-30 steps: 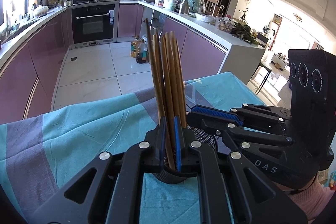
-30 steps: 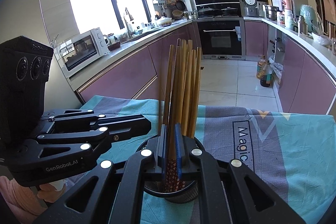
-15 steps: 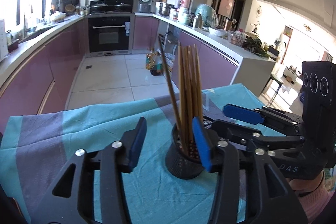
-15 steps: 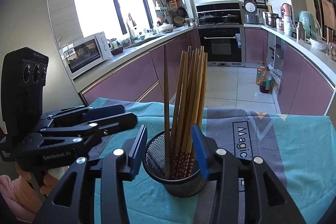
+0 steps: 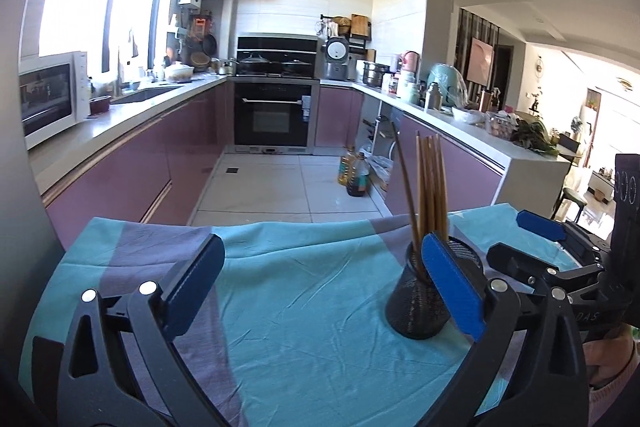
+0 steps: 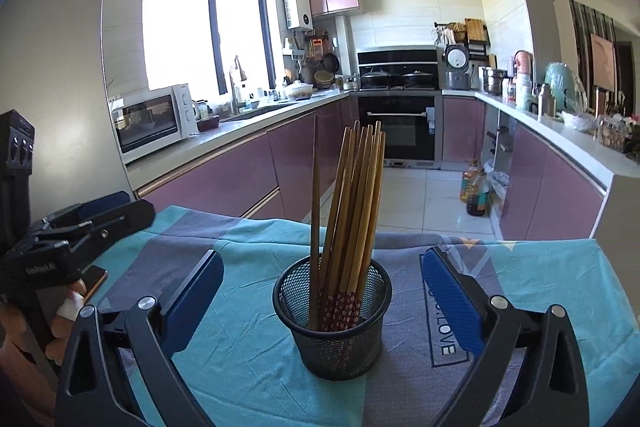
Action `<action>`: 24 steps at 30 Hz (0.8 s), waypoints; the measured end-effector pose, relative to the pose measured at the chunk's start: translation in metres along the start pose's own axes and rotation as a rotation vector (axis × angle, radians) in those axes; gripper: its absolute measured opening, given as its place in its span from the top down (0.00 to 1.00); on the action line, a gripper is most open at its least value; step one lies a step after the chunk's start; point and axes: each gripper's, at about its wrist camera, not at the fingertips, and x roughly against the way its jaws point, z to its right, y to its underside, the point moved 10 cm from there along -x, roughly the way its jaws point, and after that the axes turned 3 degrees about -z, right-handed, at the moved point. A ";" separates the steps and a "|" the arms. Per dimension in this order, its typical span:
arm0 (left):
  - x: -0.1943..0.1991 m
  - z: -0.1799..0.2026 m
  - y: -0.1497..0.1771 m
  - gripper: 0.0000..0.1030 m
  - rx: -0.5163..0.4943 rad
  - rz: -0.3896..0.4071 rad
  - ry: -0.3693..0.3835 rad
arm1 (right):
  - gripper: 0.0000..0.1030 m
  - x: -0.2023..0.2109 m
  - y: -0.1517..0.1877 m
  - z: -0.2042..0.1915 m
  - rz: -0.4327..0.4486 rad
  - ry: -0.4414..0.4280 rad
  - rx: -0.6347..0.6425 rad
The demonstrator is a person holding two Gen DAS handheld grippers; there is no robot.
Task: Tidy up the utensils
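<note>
Standing upright in a black wire-mesh cup [image 6: 331, 311] on teal-and-grey cloth [image 6: 248, 359]: brown wooden chopsticks [image 6: 352, 211]. Opening wide around the cup, untouching: right gripper [image 6: 322, 299]. Left of the cup, opening on nothing: left gripper [image 5: 320, 283].

Behind your table runs a kitchen with purple cabinets [image 6: 248, 171] — a white microwave [image 6: 150, 117] on the counter under the window [image 6: 204, 27], a black oven [image 6: 400, 127] at the far end, two oil bottles [image 6: 476, 193] on the tiled floor [image 5: 280, 187].
</note>
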 end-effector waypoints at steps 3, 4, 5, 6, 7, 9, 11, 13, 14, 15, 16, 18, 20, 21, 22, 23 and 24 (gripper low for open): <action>0.012 -0.009 0.007 0.06 -0.001 0.017 -0.034 | 0.06 0.005 0.001 -0.002 0.015 0.008 -0.005; 0.016 -0.013 0.008 0.06 -0.003 0.026 -0.051 | 0.06 0.007 0.002 -0.002 0.022 0.020 -0.002; 0.019 -0.016 0.009 0.06 -0.002 0.033 -0.065 | 0.06 0.009 0.001 -0.003 0.028 0.026 -0.001; 0.023 -0.019 0.011 0.06 -0.002 0.041 -0.076 | 0.06 0.011 0.002 -0.004 0.036 0.030 0.000; 0.027 -0.021 0.014 0.06 -0.001 0.046 -0.082 | 0.06 0.014 0.001 -0.004 0.045 0.035 -0.002; 0.033 -0.026 0.015 0.06 0.002 0.051 -0.092 | 0.06 0.019 0.001 -0.009 0.064 0.045 0.000; 0.039 -0.028 0.020 0.06 0.000 0.054 -0.104 | 0.06 0.023 0.001 -0.011 0.076 0.064 0.013; 0.045 -0.032 0.025 0.06 0.002 0.058 -0.115 | 0.06 0.026 0.001 -0.014 0.086 0.076 0.022; 0.047 -0.032 0.027 0.06 0.003 0.060 -0.117 | 0.06 0.027 0.001 -0.016 0.091 0.077 0.024; 0.051 -0.033 0.028 0.06 0.003 0.064 -0.118 | 0.06 0.028 0.002 -0.017 0.094 0.076 0.023; 0.054 -0.033 0.028 0.06 0.003 0.068 -0.125 | 0.06 0.029 0.002 -0.018 0.095 0.076 0.022; 0.058 -0.034 0.026 0.06 0.006 0.078 -0.128 | 0.06 0.030 0.002 -0.019 0.099 0.079 0.020; 0.063 -0.035 0.024 0.06 0.015 0.092 -0.133 | 0.06 0.033 0.002 -0.018 0.109 0.085 0.013; 0.065 -0.035 0.023 0.06 0.015 0.097 -0.136 | 0.06 0.033 0.003 -0.019 0.113 0.086 0.009; 0.068 -0.035 0.023 0.06 0.013 0.104 -0.140 | 0.06 0.034 0.003 -0.019 0.115 0.088 0.006; 0.070 -0.034 0.022 0.06 0.011 0.107 -0.143 | 0.06 0.035 0.003 -0.019 0.116 0.090 0.003; 0.071 -0.034 0.023 0.06 0.010 0.112 -0.145 | 0.06 0.035 0.003 -0.018 0.117 0.093 0.002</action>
